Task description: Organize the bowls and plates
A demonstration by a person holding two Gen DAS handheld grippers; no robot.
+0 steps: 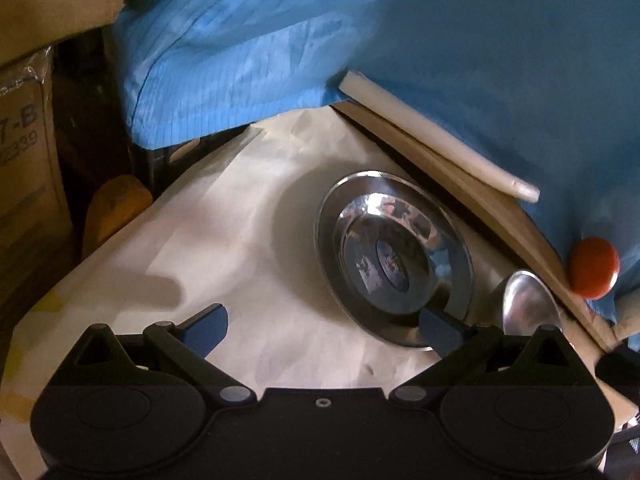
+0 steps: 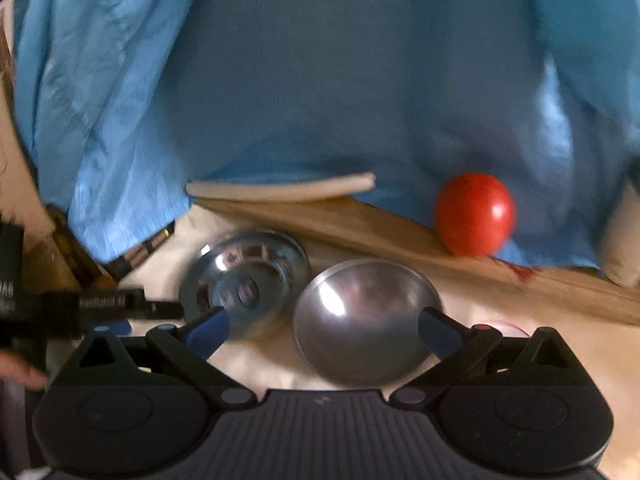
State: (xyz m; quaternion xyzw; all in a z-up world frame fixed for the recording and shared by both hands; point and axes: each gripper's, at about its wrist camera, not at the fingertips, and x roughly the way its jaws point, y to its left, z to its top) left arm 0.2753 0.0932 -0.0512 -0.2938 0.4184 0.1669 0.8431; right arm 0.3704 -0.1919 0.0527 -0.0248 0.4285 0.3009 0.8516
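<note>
A shiny steel plate (image 1: 394, 256) lies on white paper, with a steel bowl (image 1: 528, 304) to its right. My left gripper (image 1: 324, 326) is open and empty; its right fingertip (image 1: 438, 330) overlaps the plate's near rim. In the right wrist view the bowl (image 2: 362, 320) sits between the fingers of my open, empty right gripper (image 2: 324, 328), and the plate (image 2: 244, 280) lies just left of it. The left gripper's black body (image 2: 80, 308) shows at the left edge there.
A red tomato (image 2: 474, 214) rests on a wooden board (image 2: 360, 224) beyond the bowl, also seen in the left wrist view (image 1: 594, 266). A white cutting board (image 1: 436, 136) lies on it. A person in blue clothing (image 2: 320, 80) stands close behind. Cardboard boxes (image 1: 24, 140) stand at the left.
</note>
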